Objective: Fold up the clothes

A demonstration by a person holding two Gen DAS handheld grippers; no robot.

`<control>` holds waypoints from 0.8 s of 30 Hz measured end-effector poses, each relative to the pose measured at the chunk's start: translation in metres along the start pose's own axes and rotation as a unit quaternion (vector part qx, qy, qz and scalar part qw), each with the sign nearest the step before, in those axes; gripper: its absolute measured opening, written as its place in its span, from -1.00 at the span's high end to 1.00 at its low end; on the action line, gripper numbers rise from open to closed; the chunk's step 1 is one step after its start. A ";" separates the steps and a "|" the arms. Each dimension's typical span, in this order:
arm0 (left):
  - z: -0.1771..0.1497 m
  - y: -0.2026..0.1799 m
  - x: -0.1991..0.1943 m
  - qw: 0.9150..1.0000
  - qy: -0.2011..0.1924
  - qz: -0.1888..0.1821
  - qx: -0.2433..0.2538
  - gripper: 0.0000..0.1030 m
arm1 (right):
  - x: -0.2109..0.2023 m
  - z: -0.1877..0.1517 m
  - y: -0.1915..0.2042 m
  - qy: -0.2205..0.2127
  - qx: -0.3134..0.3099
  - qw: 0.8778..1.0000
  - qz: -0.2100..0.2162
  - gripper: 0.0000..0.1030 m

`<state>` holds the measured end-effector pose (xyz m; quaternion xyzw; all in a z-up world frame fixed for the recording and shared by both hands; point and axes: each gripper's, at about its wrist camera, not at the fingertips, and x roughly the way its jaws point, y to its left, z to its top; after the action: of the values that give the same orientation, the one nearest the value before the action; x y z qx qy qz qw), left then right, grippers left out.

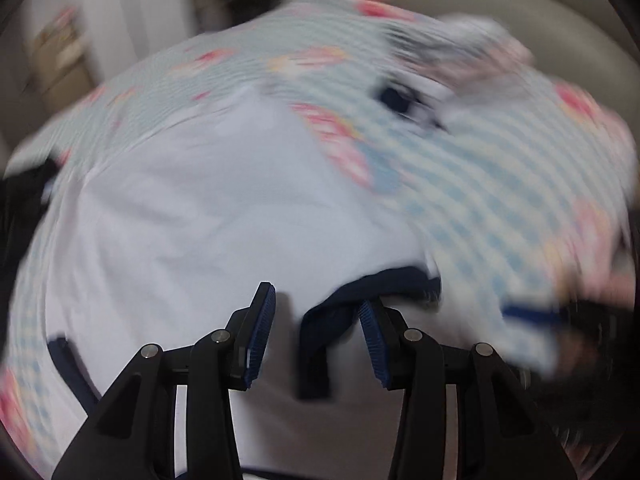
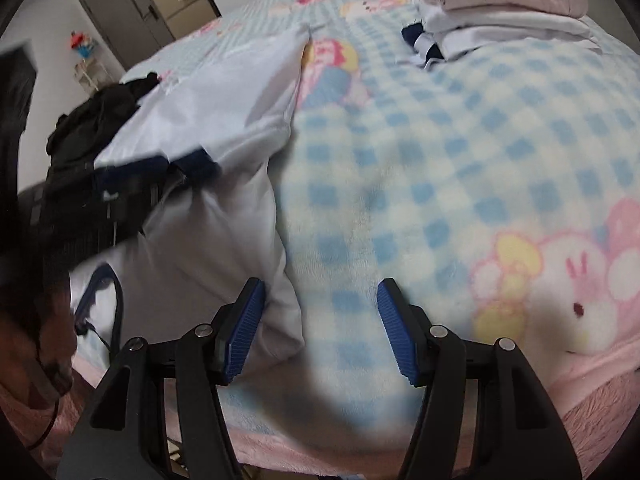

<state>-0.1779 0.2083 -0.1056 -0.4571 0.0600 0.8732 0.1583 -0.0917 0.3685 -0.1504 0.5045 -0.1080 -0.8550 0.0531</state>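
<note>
Checked blanket (image 2: 440,152), white shirt (image 2: 224,216), no legible writing

Both grippers spread wide, nothing clamped.

The left gripper (image 1: 316,312) points forward and down with its blue-padded fingers (image 1: 262,332) well apart; its view is blurred. The right gripper (image 2: 320,316) is likewise parted, fingers (image 2: 394,332) angled outward. In the right wrist view the left one shows as a dark blurred shape at far left.

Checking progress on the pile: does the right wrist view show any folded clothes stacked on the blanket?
Yes, a stack of folded clothes sits on the checked blanket at its far end.
</note>
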 end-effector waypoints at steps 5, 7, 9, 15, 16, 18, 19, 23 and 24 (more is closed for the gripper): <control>0.002 0.026 -0.010 0.999 -0.017 0.011 -0.028 0.13 | -0.011 0.020 0.001 0.008 0.006 1.000 0.010 -0.18; -0.002 0.027 -0.020 0.999 -0.032 -0.015 -0.010 0.13 | -0.027 0.040 0.003 -0.022 -0.005 1.000 0.019 -0.18; -0.007 0.023 -0.029 0.997 -0.042 -0.063 0.014 0.13 | -0.028 0.064 0.012 -0.021 -0.051 0.998 0.001 -0.18; -0.010 -0.002 -0.021 0.991 -0.030 -0.103 0.084 0.04 | 0.002 0.085 0.019 0.014 -0.094 0.995 -0.001 -0.18; -0.009 -0.005 -0.016 0.991 -0.027 -0.106 0.084 0.04 | 0.007 0.086 0.018 0.018 -0.094 0.995 0.005 -0.18; -0.005 -0.009 -0.008 0.990 -0.022 -0.114 0.078 0.04 | 0.018 0.086 0.017 0.026 -0.093 0.995 0.017 -0.18; -0.002 -0.009 -0.006 0.990 -0.023 -0.118 0.070 0.04 | 0.023 0.086 0.016 0.029 -0.092 0.995 0.023 -0.18; 0.006 -0.010 -0.001 0.990 -0.033 -0.134 0.035 0.90 | 0.018 0.074 0.000 0.001 -0.064 0.997 0.052 -0.18; 0.008 -0.010 0.001 0.989 -0.035 -0.138 0.026 0.91 | 0.016 0.072 -0.004 -0.007 -0.058 0.997 0.055 -0.18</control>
<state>-0.1814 0.2200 -0.1012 -0.4259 0.0134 0.8566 0.2910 -0.1628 0.3785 -0.1313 0.4875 -0.0861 -0.8594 0.1281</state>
